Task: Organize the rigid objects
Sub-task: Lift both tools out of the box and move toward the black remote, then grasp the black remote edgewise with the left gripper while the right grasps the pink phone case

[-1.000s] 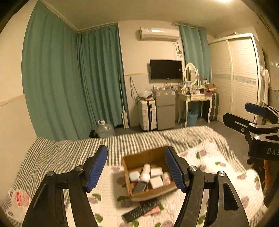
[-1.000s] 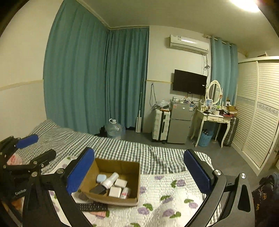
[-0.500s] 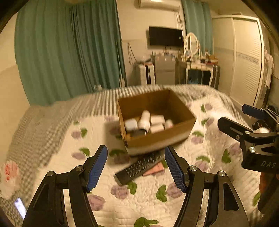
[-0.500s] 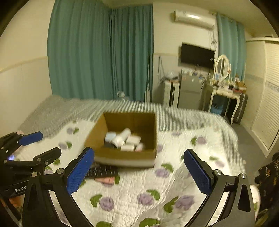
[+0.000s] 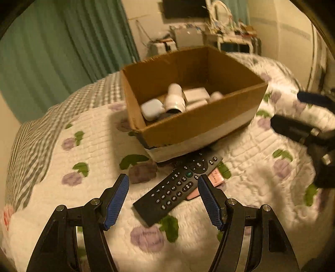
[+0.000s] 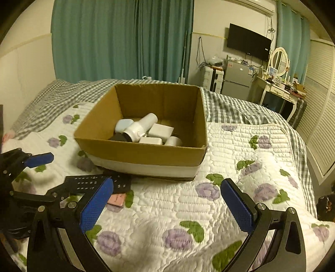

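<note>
Left tool dropped toward remote, wide open, empty; right tool same.

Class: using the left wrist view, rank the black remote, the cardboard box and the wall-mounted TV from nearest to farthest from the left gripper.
1. Black remote: on the quilt, between the open left gripper fingers.
2. Cardboard box: just beyond the remote.
3. TV: on the far wall.

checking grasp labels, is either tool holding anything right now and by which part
Nothing is held: the left tool is open above the remote, and the right tool is open.
</note>
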The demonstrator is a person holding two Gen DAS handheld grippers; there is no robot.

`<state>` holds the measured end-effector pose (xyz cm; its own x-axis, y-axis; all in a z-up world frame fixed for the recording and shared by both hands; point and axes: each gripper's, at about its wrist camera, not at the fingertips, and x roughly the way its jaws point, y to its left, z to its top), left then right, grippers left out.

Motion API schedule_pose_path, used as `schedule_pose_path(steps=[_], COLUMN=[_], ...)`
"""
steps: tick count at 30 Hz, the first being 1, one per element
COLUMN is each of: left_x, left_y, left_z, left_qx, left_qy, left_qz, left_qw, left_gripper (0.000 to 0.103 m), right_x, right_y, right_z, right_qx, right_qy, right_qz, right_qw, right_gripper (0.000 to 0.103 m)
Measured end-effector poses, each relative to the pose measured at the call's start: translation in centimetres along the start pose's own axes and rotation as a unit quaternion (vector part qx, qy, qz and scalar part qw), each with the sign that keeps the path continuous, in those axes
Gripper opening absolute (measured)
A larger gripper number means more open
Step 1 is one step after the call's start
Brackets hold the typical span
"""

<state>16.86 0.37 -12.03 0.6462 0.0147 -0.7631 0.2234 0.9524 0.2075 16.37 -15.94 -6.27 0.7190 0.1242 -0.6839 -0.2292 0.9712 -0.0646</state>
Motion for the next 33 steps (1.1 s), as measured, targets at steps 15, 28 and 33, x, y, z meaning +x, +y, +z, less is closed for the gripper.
schedule_pose_path(steps=[15, 28, 33], left_x=[6.6, 0.2, -2.2], left_y=[-0.2, -0.1, 2.8], left_z=[0.0, -2.8, -4.2], left_qx=[0.009, -0.043, -0.127], left_qy=[0.058, 0.045, 0.023], left_qz=[-0.075, -0.069, -0.042], left_qw=[0.9954, 0.9956, 0.9908], left_gripper=[0.069, 0.020, 0.019], right_x=[4.7, 3.0, 2.7], right_y=[-1.5, -0.6, 1.1], right_z=[-1.6, -2.2, -2.5], right_qx=[0.032, 0.016, -0.007], right_qy=[0.073, 0.053, 0.054], right_qz=[0.022, 0.025, 0.032], right_qw=[0.997, 0.998, 0.998], right_gripper=[0.103, 0.103, 0.103])
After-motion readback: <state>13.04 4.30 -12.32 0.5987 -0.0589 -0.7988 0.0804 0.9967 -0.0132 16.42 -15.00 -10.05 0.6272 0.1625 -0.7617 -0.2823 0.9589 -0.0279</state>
